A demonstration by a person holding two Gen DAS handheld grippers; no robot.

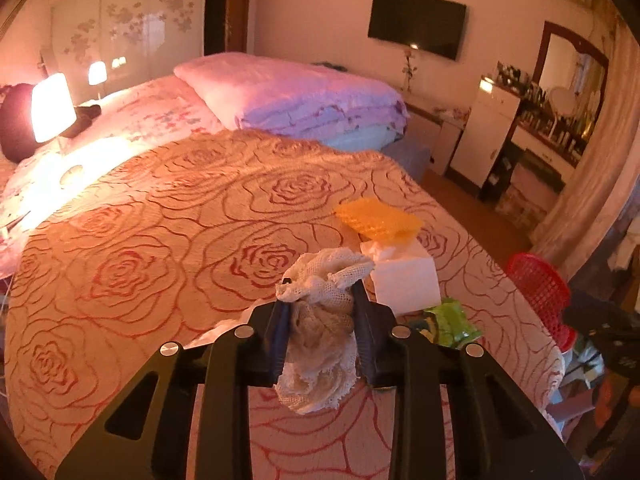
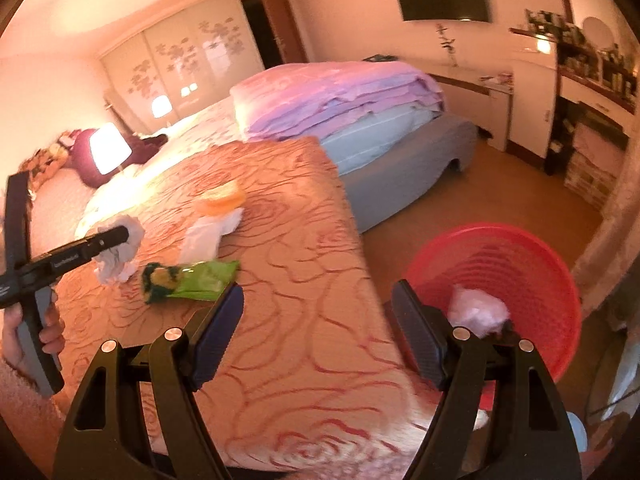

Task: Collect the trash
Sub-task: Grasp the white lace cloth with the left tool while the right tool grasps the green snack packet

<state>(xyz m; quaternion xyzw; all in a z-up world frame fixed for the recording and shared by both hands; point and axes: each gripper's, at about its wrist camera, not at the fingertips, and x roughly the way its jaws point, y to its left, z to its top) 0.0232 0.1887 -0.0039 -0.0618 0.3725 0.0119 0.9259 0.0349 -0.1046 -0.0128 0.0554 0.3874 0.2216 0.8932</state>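
My left gripper (image 1: 322,292) is shut on a crumpled cream mesh cloth (image 1: 320,344) and holds it above the rose-patterned table cover (image 1: 160,240). In the right wrist view the left gripper (image 2: 120,236) shows at the left with the cloth (image 2: 120,256) in it. My right gripper (image 2: 316,300) is open and empty over the table's right edge. A green snack wrapper (image 2: 196,280) (image 1: 452,322), a white tissue pack (image 1: 404,276) (image 2: 208,232) and a yellow mesh piece (image 1: 380,220) (image 2: 222,200) lie on the table. A red bin (image 2: 516,280) (image 1: 540,292) on the floor holds crumpled plastic (image 2: 476,308).
A bed with folded pink quilts (image 1: 300,96) stands behind the table. A lit lamp (image 1: 52,108) is at the left. A dresser with a mirror (image 1: 568,92) and curtains (image 1: 600,184) are at the right. Wooden floor (image 2: 500,192) lies between bed and bin.
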